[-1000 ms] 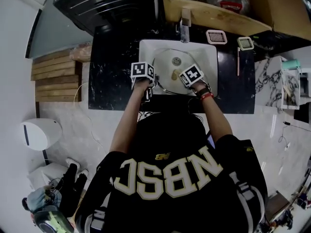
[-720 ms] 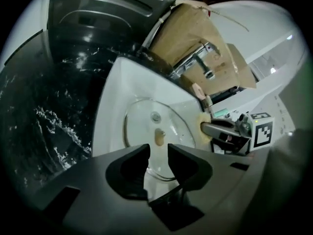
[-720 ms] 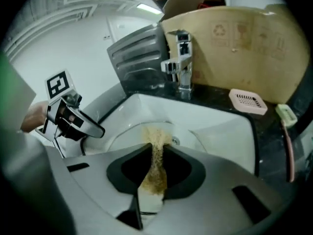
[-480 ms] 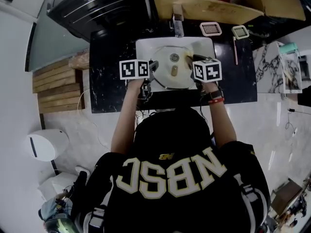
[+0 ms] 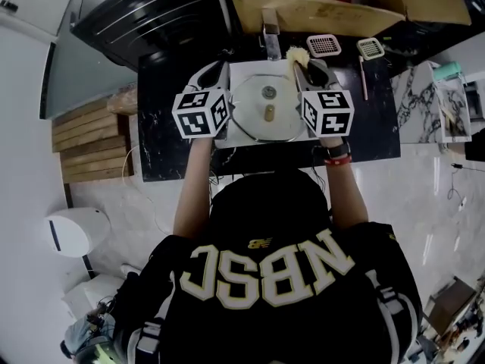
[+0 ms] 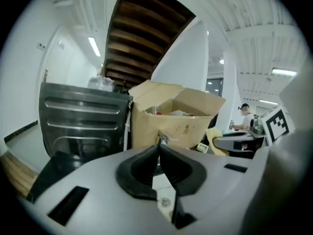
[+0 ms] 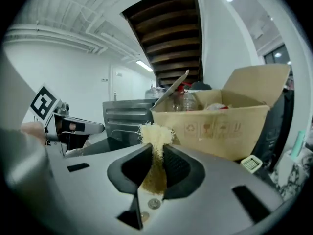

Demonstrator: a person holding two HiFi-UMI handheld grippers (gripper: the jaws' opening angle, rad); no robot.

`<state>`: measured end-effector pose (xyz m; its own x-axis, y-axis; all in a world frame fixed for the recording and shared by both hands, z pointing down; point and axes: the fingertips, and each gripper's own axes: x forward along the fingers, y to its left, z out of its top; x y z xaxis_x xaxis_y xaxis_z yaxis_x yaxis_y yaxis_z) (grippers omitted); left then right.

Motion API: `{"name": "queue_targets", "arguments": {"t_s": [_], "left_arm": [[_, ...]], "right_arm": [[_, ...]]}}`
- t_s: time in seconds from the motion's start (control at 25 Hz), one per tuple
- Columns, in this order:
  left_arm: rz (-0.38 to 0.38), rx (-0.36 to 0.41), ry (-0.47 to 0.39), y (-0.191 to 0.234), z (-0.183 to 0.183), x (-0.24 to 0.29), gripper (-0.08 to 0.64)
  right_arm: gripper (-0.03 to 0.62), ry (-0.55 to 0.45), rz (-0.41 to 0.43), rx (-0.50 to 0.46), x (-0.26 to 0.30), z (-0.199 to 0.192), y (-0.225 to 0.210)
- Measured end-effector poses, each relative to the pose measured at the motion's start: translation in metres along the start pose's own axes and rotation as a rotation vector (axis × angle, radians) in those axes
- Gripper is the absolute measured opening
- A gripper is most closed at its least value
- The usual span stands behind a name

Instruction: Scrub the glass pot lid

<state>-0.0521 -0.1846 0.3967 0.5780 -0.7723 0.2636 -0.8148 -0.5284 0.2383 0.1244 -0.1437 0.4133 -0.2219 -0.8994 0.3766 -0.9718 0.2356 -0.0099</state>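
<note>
**A:** Looking into the sink first, where is the lid?

**B:** I see the glass pot lid (image 5: 265, 111) lying in the white sink (image 5: 250, 68), with its knob (image 5: 269, 114) facing up, just below the faucet (image 5: 270, 27). Neither gripper touches it.

**A:** And the tongs?

**B:** In the head view my left gripper (image 5: 212, 74) is at the left side of the lid and my right gripper (image 5: 307, 65) at the right side. Each marker cube (image 5: 201, 114) faces the camera. The left gripper (image 6: 159, 147) has just been closing. Now its jaws are pressed together, with nothing between them. The right gripper (image 7: 156, 153) pinches a pale yellow scrubber (image 7: 155, 136), and the frayed top of the scrubber stands out above the pads.

**A:** What is around the sink?

**B:** The sink sits in a black counter (image 5: 163, 127). Behind the faucet stands an open cardboard box (image 5: 326, 10), and both gripper views look toward this box. Two small white strainers (image 5: 324, 45) lie on the counter to the right of the faucet.
</note>
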Motion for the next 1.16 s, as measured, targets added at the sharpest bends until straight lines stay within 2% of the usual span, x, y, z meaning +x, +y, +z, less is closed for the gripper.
{"name": "queue_targets", "arguments": {"t_s": [0.24,0.44,0.68,0.92,1.16], "left_arm": [[0.021,0.076,-0.166,-0.011,0.049,-0.009,0.026],[0.061,0.132,-0.276,-0.015,0.080,-0.021,0.018],[0.065,0.130,-0.268,-0.016,0.078,-0.019,0.017],[0.042,0.124,-0.262,-0.022,0.074,-0.021,0.017],[0.056,0.173,-0.286,-0.021,0.084,-0.020,0.017]], "right_arm": [[0.067,-0.188,-0.087,-0.010,-0.014,0.049,-0.009],[0.067,-0.262,-0.120,-0.030,-0.024,0.067,-0.016],[0.066,-0.259,-0.115,-0.030,-0.027,0.069,-0.020],[0.067,-0.237,-0.073,-0.017,-0.032,0.065,-0.018],[0.067,-0.238,-0.011,-0.103,-0.018,0.080,-0.012]]}}
